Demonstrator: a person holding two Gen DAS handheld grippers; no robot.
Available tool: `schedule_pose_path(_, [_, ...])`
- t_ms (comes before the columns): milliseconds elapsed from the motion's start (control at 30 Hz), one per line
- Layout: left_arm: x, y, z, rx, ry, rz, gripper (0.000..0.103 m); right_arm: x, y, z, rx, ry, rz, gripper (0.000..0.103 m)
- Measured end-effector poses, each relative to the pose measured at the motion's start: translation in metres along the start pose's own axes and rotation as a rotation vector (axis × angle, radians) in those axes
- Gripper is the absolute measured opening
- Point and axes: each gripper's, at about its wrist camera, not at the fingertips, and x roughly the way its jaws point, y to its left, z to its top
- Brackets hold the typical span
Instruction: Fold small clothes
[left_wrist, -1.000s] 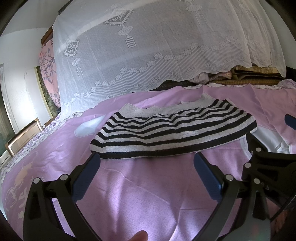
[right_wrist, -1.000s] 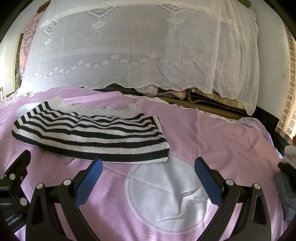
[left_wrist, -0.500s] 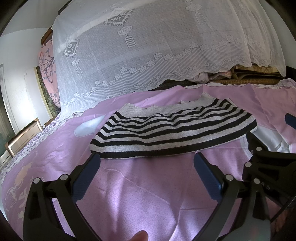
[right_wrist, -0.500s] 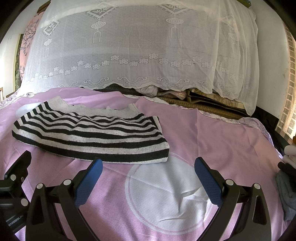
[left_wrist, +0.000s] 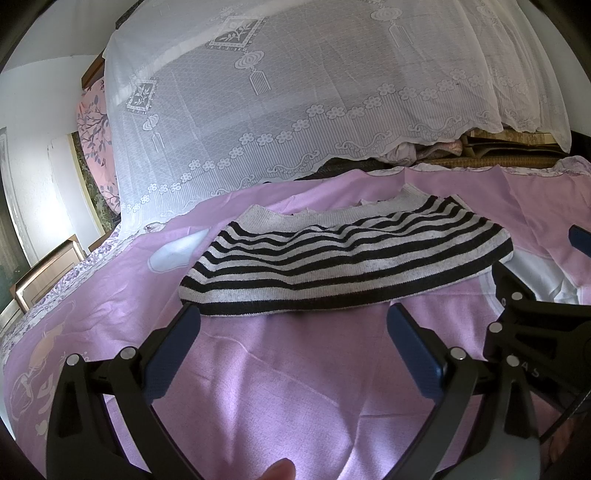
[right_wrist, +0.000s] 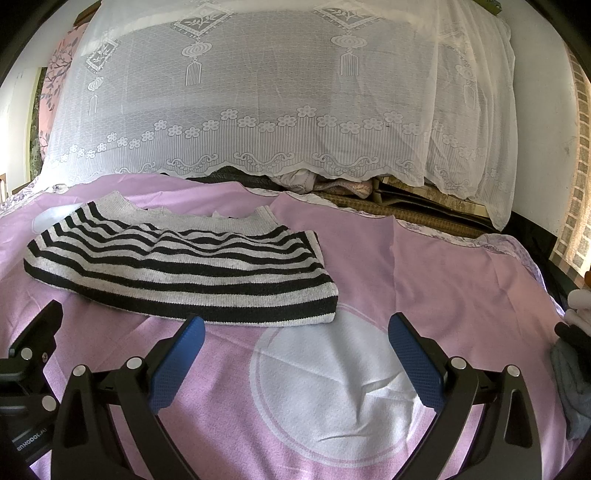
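While striped sweater (left_wrist: 343, 258) lies folded (on pink sheet (left_wrist: 280, 384)), both tools gape empty.

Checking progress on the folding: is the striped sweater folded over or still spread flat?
Folded over once. The striped sweater shows a doubled layer: its striped lower half lies over the grey collar band, with a thick stacked edge at its right corner.
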Motion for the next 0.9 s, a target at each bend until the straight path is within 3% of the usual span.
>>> schedule_pose_path(333, [0.006, -0.007, -0.007, -0.003, 0.02, -0.006, 0.098, 0.001, 0.0, 0.0, 0.0, 0.002, 0.002, 0.1])
schedule_pose_path(700, [0.027, 0.005, -0.008, -0.038, 0.134, -0.034, 0.098, 0.012, 0.0, -0.001, 0.008, 0.05, 0.035, 0.1])
schedule_pose_path(900, [0.03, 0.009, -0.009, -0.048, 0.159, -0.042, 0.098, 0.013, -0.004, -0.004, 0.03, 0.071, 0.056, 0.1])
